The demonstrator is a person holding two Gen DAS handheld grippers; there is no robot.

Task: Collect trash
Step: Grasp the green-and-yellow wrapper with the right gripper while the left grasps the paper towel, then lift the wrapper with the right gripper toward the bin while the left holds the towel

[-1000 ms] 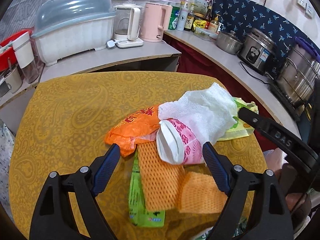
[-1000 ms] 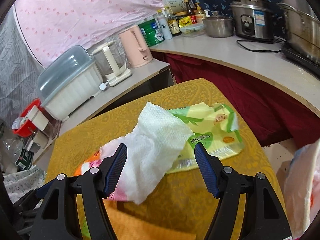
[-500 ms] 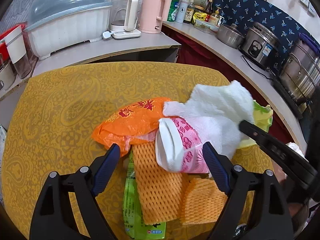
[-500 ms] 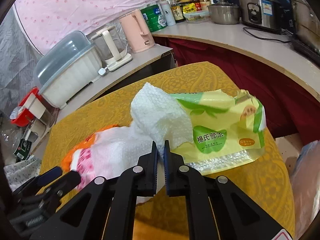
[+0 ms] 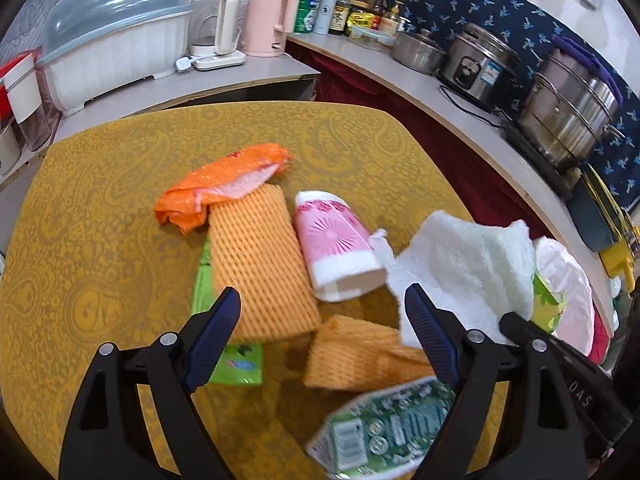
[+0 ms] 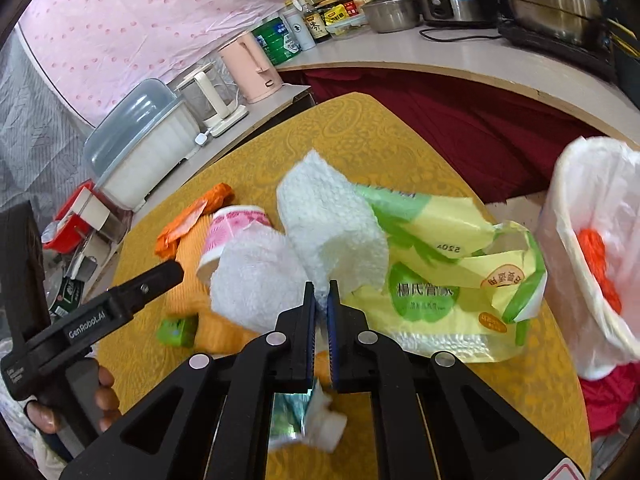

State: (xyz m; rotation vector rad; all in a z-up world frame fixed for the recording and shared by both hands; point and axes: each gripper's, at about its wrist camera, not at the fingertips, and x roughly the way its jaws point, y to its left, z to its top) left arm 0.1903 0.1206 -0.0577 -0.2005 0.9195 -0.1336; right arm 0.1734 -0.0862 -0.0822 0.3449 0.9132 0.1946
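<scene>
My right gripper (image 6: pixel 320 300) is shut on a crumpled white paper towel (image 6: pixel 332 232), lifted off the yellow table (image 6: pixel 360 132); the same paper towel (image 5: pixel 468 268) hangs at the right of the left wrist view. A yellow-green wrapper (image 6: pixel 440 280) lies just behind it. My left gripper (image 5: pixel 324 316) stands open over orange foam netting (image 5: pixel 256 256), with nothing between its fingers. A pink paper cup (image 5: pixel 336 240) lies on its side beside the netting. An orange plastic bag (image 5: pixel 216 184) and a green packet (image 5: pixel 236 364) also lie on the table.
A bin lined with a white bag (image 6: pixel 592 256) stands off the table's right edge, something orange inside. A silvery-green wrapper (image 5: pixel 384 428) lies at the near edge. Counters behind carry a dish rack (image 5: pixel 116 48), kettles (image 5: pixel 268 16), bottles and steel pots (image 5: pixel 568 104). A hand (image 6: pixel 72 400) grips the left tool.
The right gripper shut on the paper towel and pulled it right, off the pink cup, toward the bin. The left gripper shifted over the netting and stayed open.
</scene>
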